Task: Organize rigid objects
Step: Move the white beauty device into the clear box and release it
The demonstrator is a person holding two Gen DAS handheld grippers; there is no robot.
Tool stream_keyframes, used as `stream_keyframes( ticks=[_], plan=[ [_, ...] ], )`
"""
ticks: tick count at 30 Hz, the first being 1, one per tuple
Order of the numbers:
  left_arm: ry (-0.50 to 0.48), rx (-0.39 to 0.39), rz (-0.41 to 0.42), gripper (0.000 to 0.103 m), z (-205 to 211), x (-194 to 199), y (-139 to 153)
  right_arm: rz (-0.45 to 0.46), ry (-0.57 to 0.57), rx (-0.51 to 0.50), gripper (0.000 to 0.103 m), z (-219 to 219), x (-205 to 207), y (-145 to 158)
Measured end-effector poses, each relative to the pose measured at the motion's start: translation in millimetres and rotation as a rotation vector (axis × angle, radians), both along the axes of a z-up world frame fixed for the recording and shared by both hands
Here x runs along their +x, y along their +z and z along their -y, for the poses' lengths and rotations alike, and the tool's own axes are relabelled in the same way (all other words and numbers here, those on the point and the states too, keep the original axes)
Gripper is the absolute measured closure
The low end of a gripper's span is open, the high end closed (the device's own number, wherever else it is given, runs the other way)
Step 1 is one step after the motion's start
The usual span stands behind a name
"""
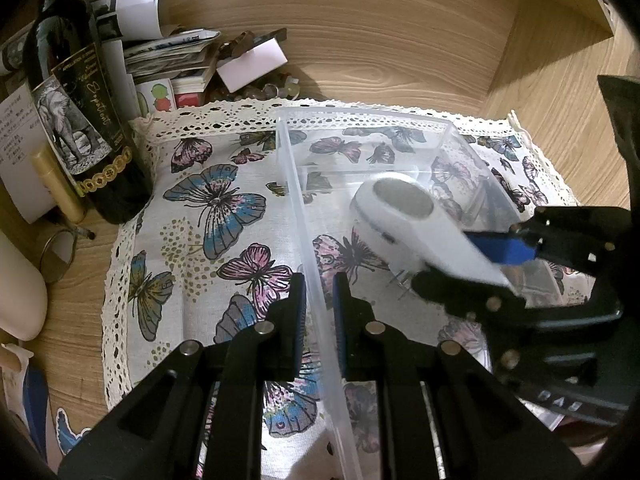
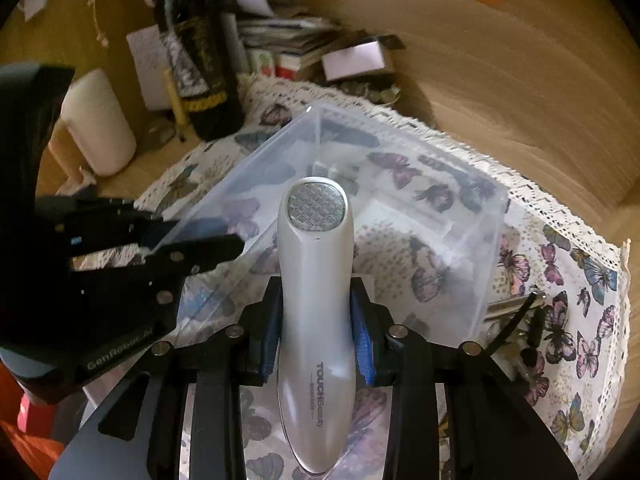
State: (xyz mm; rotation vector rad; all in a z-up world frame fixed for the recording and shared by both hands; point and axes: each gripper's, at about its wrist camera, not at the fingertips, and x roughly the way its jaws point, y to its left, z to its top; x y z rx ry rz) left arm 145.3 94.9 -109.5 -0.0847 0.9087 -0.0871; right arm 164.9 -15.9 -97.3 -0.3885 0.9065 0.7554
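The bin (image 1: pixel 400 136) sits on the cloth (image 1: pixel 208 248); the bottle (image 1: pixel 72 112) stands left of it, papers (image 1: pixel 168 56) behind.

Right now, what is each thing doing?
Left hand-held gripper: shut on the bin wall.
Right hand-held gripper: shut on the white device.
White device: held over the bin, head forward.
Bin: open, on the cloth.
Bottle: upright.

We see a dark glass wine bottle (image 1: pixel 86 136) with an elephant label standing beside a butterfly-print cloth with lace edging (image 1: pixel 208 216), a messy pile of papers and booklets (image 1: pixel 172 60) behind, a cream cylindrical container (image 2: pixel 98 124) nearby.
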Motion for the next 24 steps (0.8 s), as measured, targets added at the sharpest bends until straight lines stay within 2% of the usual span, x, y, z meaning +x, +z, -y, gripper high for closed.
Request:
stream_keyframes(
  ticks=[5, 11, 19, 24],
  plan=[
    [0.001, -0.002, 0.0, 0.09, 0.4, -0.2, 0.0, 0.002, 0.015, -0.027, 0.073, -3.6, -2.4, -1.5],
    [-0.002, 0.003, 0.0, 0.09, 1.0, -0.4, -0.2, -0.004, 0.016, -0.014, 0.072, -3.1, -0.6, 0.8],
    [-0.003, 0.007, 0.001, 0.09, 2.2, -0.1, -0.5, 0.085, -0.014, 0.015, 0.069, 10.3, -6.7, 20.1],
    [-0.002, 0.005, 0.0, 0.09, 1.6, 0.4, -0.6, 0.134, -0.052, 0.061, 0.06, 29.5, -5.8, 35.3]
  ],
)
